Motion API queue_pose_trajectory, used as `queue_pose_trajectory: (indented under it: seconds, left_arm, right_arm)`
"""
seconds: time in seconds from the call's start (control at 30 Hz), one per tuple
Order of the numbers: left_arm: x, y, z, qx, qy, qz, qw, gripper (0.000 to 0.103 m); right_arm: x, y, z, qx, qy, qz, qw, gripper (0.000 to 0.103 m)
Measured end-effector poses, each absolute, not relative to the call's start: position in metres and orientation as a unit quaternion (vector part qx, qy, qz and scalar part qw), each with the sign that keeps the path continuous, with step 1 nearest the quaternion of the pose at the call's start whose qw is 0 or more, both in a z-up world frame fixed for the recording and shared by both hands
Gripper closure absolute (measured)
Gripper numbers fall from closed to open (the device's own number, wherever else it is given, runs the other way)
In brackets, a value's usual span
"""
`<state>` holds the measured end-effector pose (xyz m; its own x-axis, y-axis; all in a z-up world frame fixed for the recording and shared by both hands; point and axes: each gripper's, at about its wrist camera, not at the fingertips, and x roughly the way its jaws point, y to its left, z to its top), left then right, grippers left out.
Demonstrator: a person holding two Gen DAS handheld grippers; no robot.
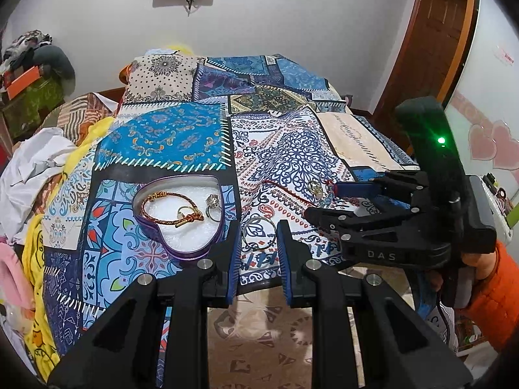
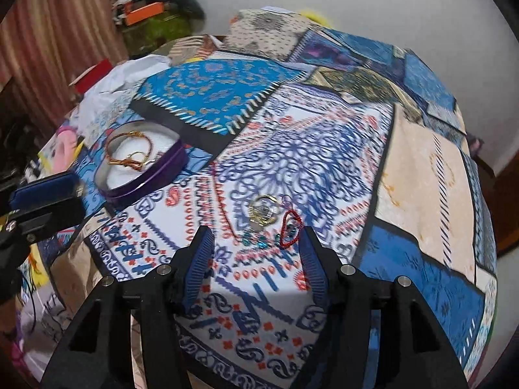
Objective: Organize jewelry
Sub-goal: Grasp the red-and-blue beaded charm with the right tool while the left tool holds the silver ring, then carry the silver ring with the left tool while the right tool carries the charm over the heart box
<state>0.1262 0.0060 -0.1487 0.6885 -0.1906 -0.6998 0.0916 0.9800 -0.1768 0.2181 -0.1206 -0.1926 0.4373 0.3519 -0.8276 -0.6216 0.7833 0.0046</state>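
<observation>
A purple heart-shaped tin lined with white foam holds a red-and-gold braided bracelet and a stone ring. My left gripper is closed to a narrow gap, just right of the tin, with a thin silver ring spanning its pads. On the patterned cloth further right lie a gold-and-silver ring, a red cord and small teal beads. My right gripper stands open just short of them, touching none.
The patchwork cloth covers a bed or table whose near edge drops to a beige rug. Crumpled white and yellow fabric lies at the left. A hand in an orange sleeve holds the right gripper.
</observation>
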Motion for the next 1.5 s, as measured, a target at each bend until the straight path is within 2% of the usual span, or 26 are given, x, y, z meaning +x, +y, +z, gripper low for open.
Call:
queue_pose_trajectory:
  seconds: [0.07, 0.17, 0.3, 0.33, 0.77, 1.5]
  left_arm:
    - [0.126, 0.006, -0.150, -0.066, 0.388, -0.077, 0.916, 0.082]
    - [0.126, 0.005, -0.151, -0.067, 0.389, -0.077, 0.916, 0.082]
    - [0.126, 0.004, -0.150, -0.065, 0.388, -0.076, 0.916, 0.082]
    - [0.125, 0.004, -0.149, -0.064, 0.388, -0.076, 0.916, 0.082]
    - [0.111, 0.006, -0.135, -0.058, 0.371, -0.064, 0.925, 0.082]
    - [0.109, 0.055, -0.101, -0.055, 0.323, -0.013, 0.945, 0.082]
  right_arm:
    - [0.217, -0.121, -0.193, -0.149, 0.441, 0.308, 0.830, 0.066]
    - [0.215, -0.120, -0.194, -0.152, 0.437, 0.317, 0.828, 0.081]
    - [0.211, -0.116, -0.195, -0.156, 0.433, 0.315, 0.830, 0.087]
    - [0.210, -0.116, -0.195, -0.154, 0.433, 0.317, 0.830, 0.095]
    - [0.181, -0.128, -0.176, -0.123, 0.420, 0.314, 0.843, 0.095]
    - [0.178, -0.109, -0.094, -0.083, 0.320, 0.335, 0.882, 0.095]
